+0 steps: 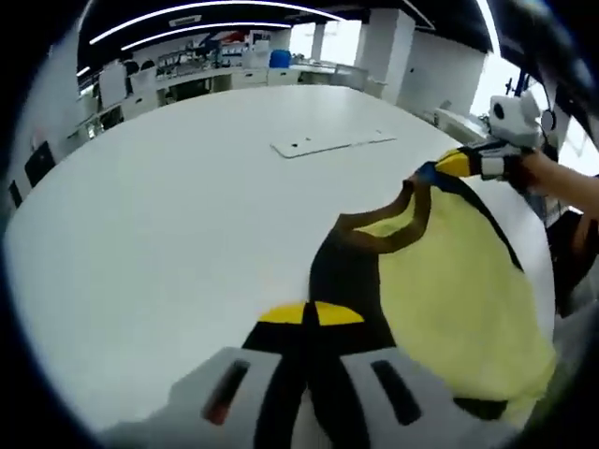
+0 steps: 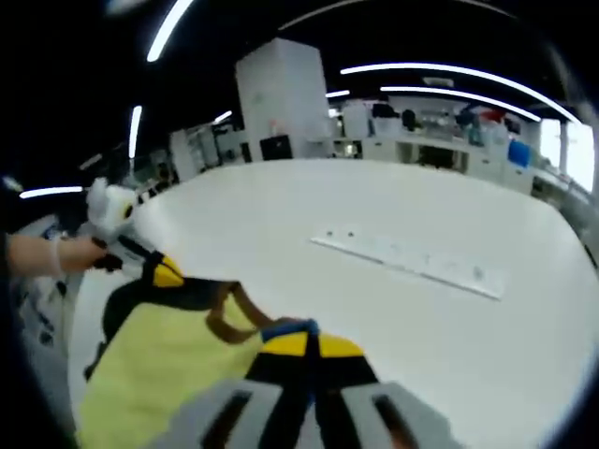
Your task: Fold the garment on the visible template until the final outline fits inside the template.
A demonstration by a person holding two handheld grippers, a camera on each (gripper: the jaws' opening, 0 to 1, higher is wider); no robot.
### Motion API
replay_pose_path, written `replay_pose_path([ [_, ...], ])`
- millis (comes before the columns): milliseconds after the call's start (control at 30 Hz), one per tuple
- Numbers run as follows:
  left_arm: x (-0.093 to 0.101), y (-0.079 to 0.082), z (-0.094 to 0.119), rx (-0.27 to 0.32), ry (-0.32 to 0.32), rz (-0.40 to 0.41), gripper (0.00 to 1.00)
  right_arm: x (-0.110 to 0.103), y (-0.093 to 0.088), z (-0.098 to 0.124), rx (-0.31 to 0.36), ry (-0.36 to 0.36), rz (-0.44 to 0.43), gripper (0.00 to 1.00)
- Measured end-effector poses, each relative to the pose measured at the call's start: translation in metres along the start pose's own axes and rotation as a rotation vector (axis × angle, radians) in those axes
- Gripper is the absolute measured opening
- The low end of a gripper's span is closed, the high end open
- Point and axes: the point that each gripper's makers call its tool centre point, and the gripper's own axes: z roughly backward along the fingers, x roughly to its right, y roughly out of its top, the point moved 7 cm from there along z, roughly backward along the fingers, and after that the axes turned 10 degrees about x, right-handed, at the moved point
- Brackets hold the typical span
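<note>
Both grippers, left (image 1: pixel 309 323) and right (image 2: pixel 304 346), clamped on garment (image 1: pixel 449 281) corners, held above bench (image 1: pixel 187 206). Folding barely begun; template (image 1: pixel 332 143) at twelve o'clock, uncovered.

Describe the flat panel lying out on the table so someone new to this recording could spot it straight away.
Start from the big white table. Past the yellow and black garment, toward the far edge, lies a thin white rectangular panel. It lies flat and apart from the garment, the same white as the tabletop.
</note>
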Motion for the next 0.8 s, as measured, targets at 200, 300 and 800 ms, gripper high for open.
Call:
replay_pose_path([
  [200,-0.019,0.006,0.000,0.031,0.058,-0.002,0.00,0.007,-0.006,-0.009,0.004,-0.021,-0.024,0.00],
  [300,-0.019,0.006,0.000,0.041,0.087,0.015,0.00,0.007,-0.007,-0.014,0.003,-0.026,-0.029,0.00],
  [800,-0.031,0.005,-0.009,0.030,0.117,0.017,0.00,0.007,-0.012,-0.024,-0.028,-0.023,-0.008,0.00],
])
